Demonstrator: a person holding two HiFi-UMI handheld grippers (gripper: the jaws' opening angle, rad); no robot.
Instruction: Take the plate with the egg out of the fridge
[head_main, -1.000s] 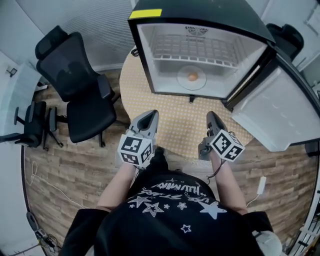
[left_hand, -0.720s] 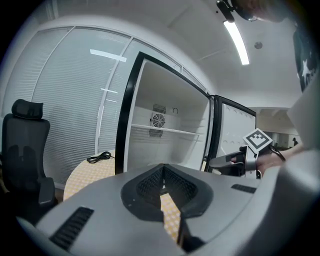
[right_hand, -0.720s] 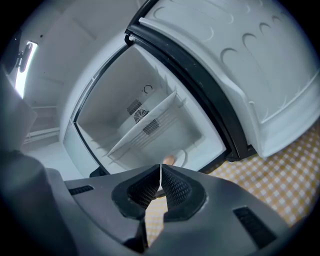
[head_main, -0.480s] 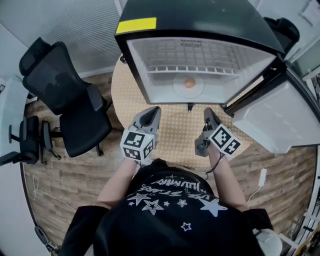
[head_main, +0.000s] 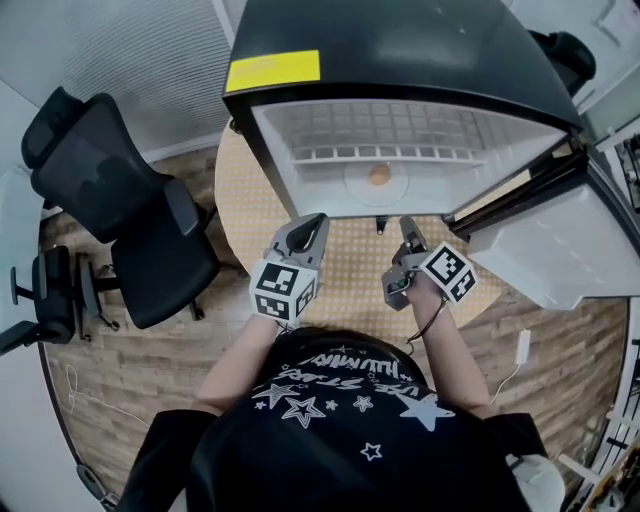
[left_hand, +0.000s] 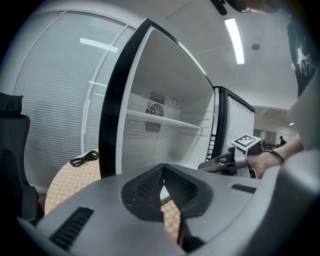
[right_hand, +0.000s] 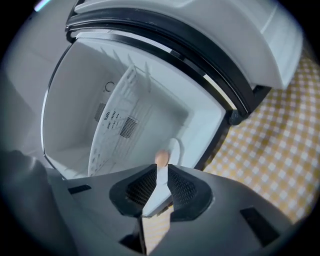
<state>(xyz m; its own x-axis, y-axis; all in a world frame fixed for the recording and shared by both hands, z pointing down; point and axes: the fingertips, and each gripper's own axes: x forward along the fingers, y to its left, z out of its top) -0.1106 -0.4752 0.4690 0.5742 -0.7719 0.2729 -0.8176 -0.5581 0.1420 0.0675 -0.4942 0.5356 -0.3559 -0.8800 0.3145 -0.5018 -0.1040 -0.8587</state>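
Note:
A brown egg lies on a white plate on the floor of the open black fridge. In the right gripper view the egg and the plate sit straight ahead of the jaws. My left gripper hovers over the table just outside the fridge's front edge, its tips touching, shut on nothing. My right gripper is level with it to the right. Its jaws have just been opening to a narrow gap with nothing between them.
The fridge stands on a round table with a yellow checked cloth. Its white-lined door hangs open at the right. A wire shelf crosses the inside above the plate. A black office chair stands at the left, and a black cable lies on the table.
Both grippers have moved forward to the fridge's open front. The right gripper has rolled about its own axis. The fridge fills more of the head view.

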